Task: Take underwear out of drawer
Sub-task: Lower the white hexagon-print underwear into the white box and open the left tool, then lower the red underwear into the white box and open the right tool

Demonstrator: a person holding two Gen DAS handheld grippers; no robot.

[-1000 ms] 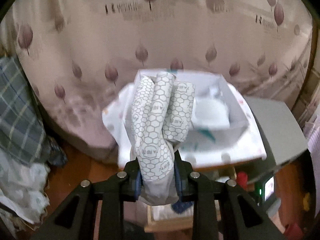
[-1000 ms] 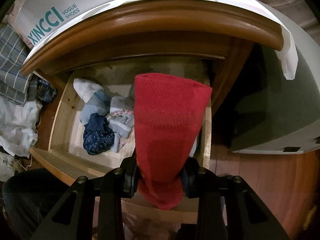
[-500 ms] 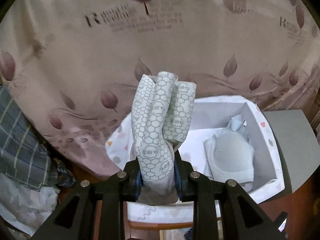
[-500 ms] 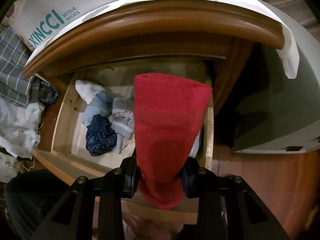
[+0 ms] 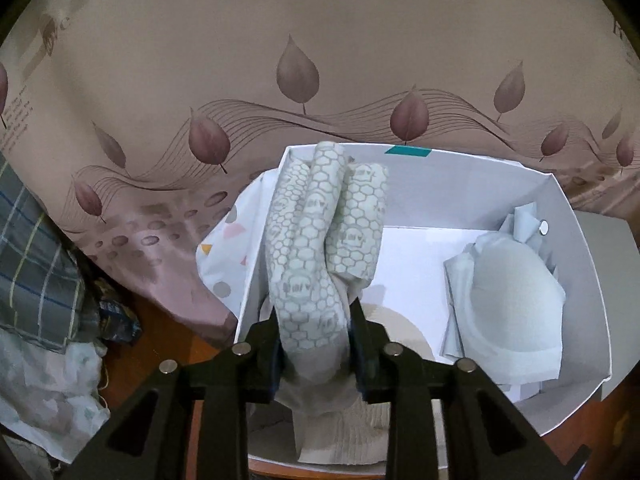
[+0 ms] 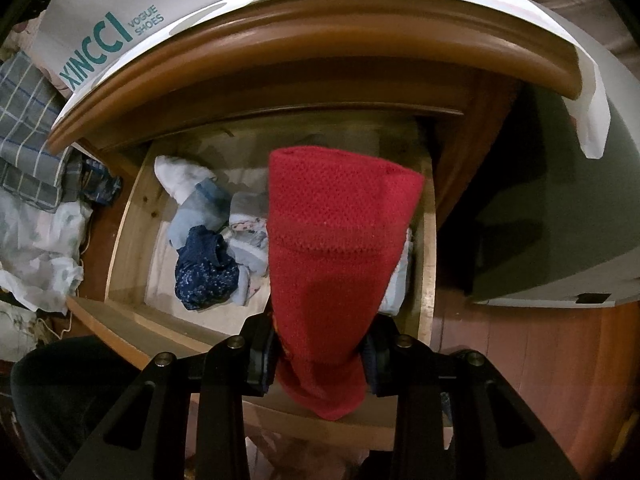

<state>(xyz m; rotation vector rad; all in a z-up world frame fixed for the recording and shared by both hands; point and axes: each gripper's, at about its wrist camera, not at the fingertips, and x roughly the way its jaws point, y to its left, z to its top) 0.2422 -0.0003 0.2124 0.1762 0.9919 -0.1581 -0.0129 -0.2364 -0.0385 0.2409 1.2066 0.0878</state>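
Note:
My left gripper [image 5: 316, 354] is shut on rolled white underwear with a grey honeycomb print [image 5: 320, 240] and holds it over the left part of a white cardboard box [image 5: 584, 248]. A pale grey bra [image 5: 516, 304] lies in the box at the right. My right gripper [image 6: 320, 356] is shut on folded red underwear [image 6: 336, 248] and holds it above the open wooden drawer [image 6: 132, 216]. Inside the drawer lie a dark blue patterned piece [image 6: 204, 272], pale blue pieces [image 6: 200, 208] and a white piece [image 6: 178, 174].
A pink leaf-print bedsheet [image 5: 320, 60] rises behind the box. A plaid cloth [image 5: 32, 264] and a white cloth [image 5: 40, 392] lie at the left. In the right wrist view the nightstand's top edge [image 6: 320, 36] overhangs the drawer, and a grey cabinet [image 6: 580, 208] stands at the right.
My left gripper has moved forward and down toward the white box with the honeycomb underwear, so the box now fills the view. My right gripper has stayed nearly still above the drawer.

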